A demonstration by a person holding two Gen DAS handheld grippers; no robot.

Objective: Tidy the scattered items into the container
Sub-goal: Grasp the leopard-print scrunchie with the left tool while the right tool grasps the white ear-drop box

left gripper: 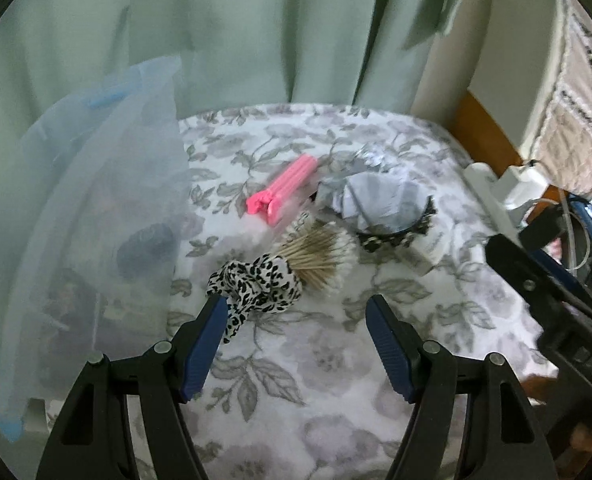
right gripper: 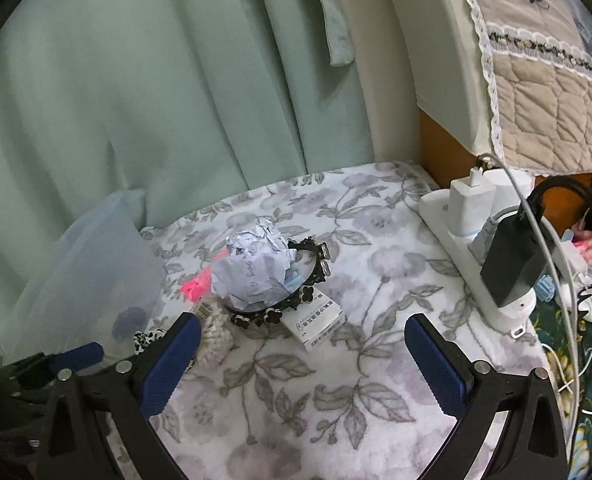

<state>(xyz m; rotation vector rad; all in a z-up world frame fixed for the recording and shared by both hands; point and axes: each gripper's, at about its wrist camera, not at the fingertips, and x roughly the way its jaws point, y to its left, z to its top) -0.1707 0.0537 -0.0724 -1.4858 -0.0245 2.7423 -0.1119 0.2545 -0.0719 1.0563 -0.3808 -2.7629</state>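
Note:
On a floral cloth lie a leopard-print scrunchie (left gripper: 256, 284), a bundle of cotton swabs (left gripper: 320, 258), a pink ridged clip (left gripper: 284, 190), crumpled paper (left gripper: 370, 200) (right gripper: 252, 270), a black flower headband (left gripper: 400, 232) (right gripper: 296, 304) and a small white box (right gripper: 316, 324). A translucent blue-tinted container (left gripper: 96, 220) (right gripper: 84, 276) stands at the left. My left gripper (left gripper: 298, 306) is open just in front of the scrunchie, its left fingertip beside it. My right gripper (right gripper: 302, 328) is open, with nothing between its fingers, near the box and headband.
A white power strip (right gripper: 480, 256) with chargers and cables sits along the cloth's right edge. Green curtains (right gripper: 156, 80) hang behind. A quilted lace-edged cover (right gripper: 544, 92) drapes over furniture at the right. The right gripper's body (left gripper: 548, 296) shows at the right of the left wrist view.

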